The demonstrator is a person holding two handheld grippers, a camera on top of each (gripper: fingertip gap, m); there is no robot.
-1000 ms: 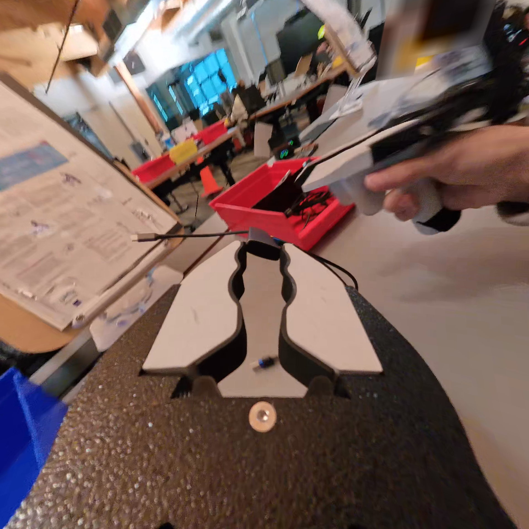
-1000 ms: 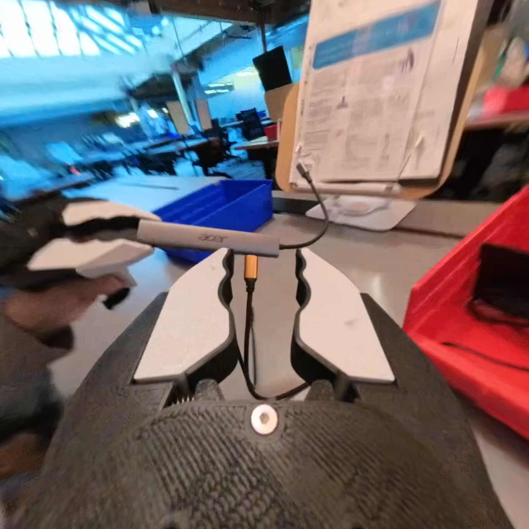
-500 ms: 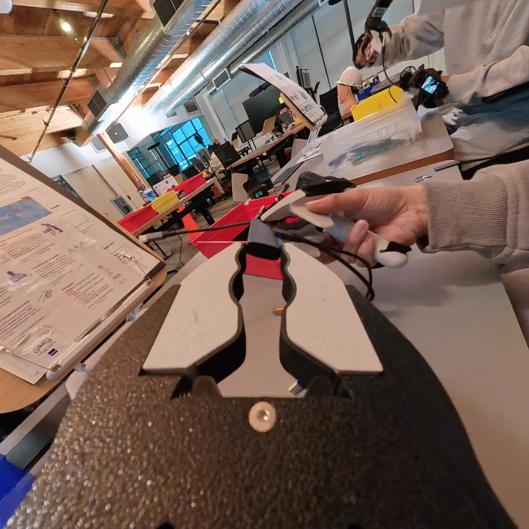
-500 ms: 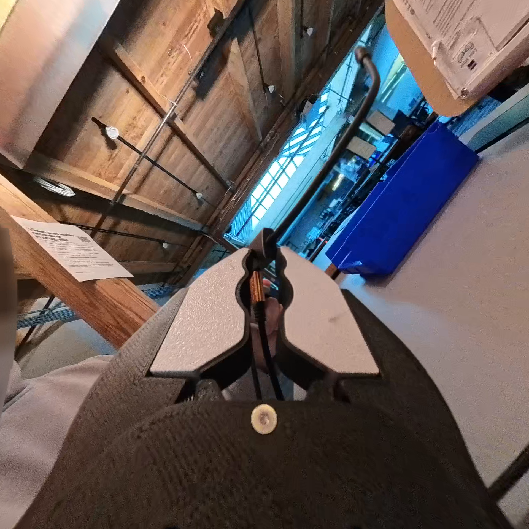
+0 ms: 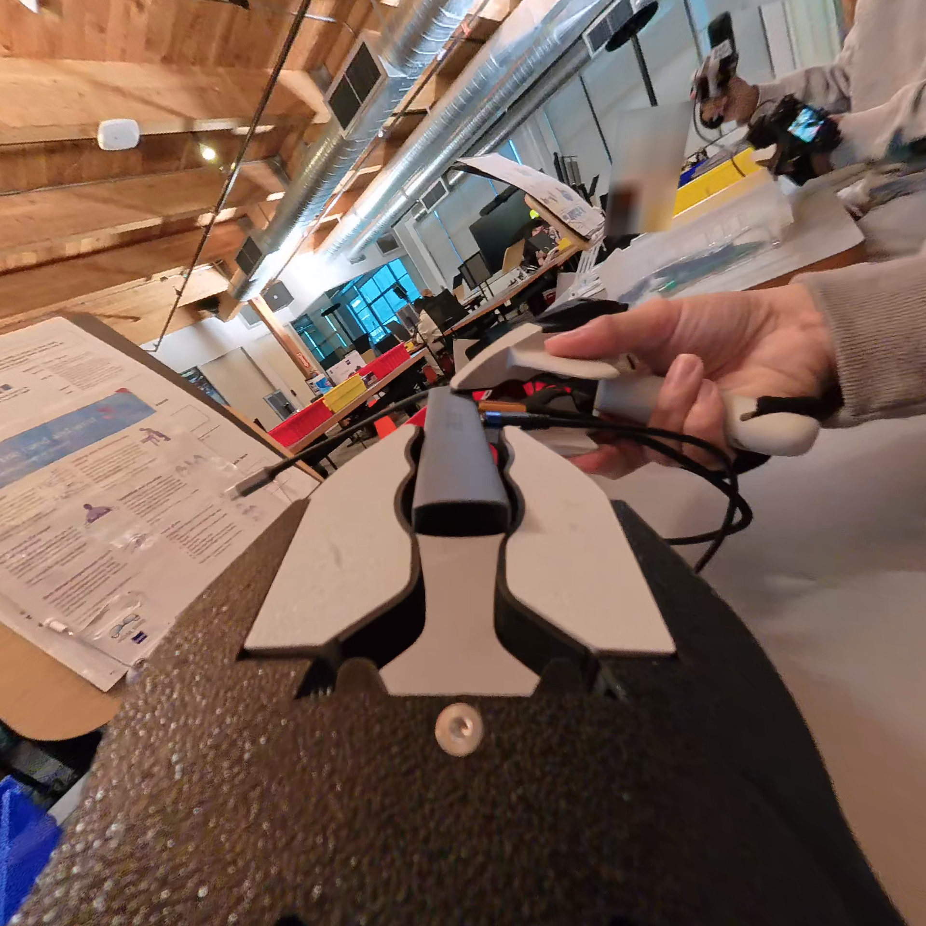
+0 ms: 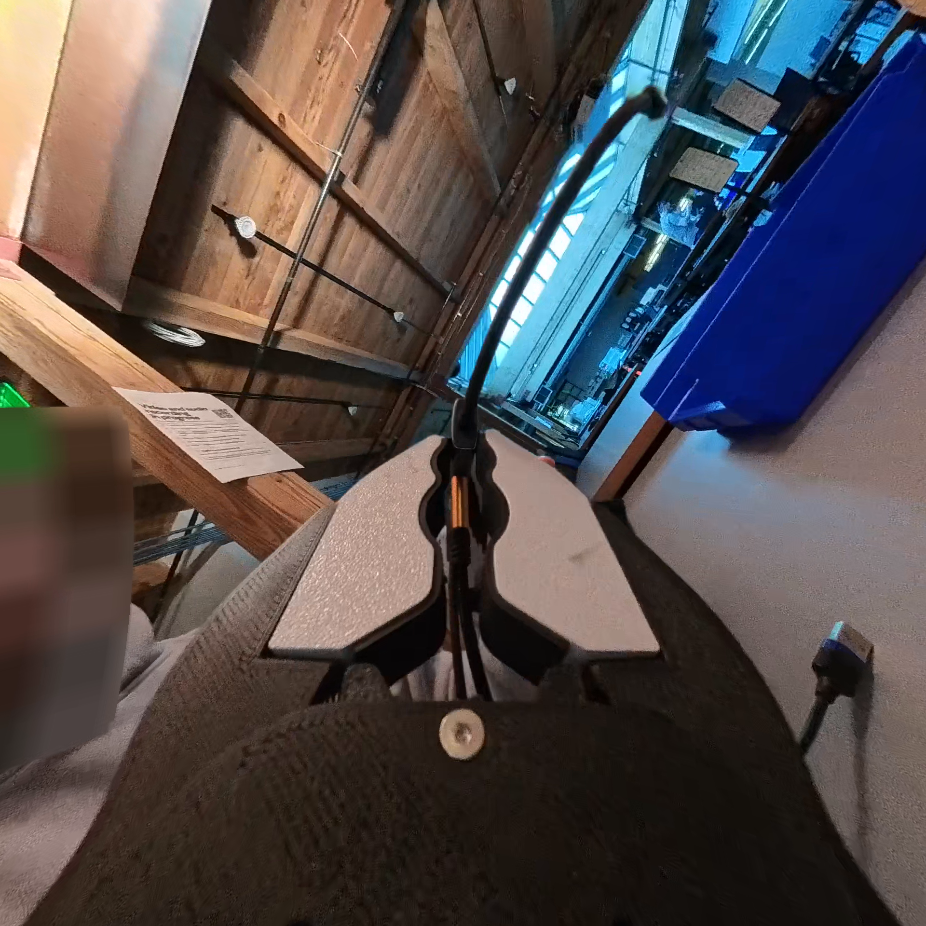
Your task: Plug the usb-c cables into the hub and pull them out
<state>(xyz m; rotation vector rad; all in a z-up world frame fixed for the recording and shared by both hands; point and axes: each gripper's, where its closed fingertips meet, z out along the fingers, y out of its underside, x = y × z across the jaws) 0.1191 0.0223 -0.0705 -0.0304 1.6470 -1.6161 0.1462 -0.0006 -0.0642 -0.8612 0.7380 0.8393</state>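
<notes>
While the hub (image 5: 458,463) is clamped by the left gripper (image 5: 458,501) at 12 o'clock, the orange-collared plug (image 6: 457,501), pinched by the right gripper (image 6: 463,493), should be kept square to the port at 2 o'clock and driven straight.

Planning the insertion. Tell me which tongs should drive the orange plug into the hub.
Right. The right tongs already pinch the orange plug at the hub's side, while the left tongs only clamp the hub steady.
</notes>
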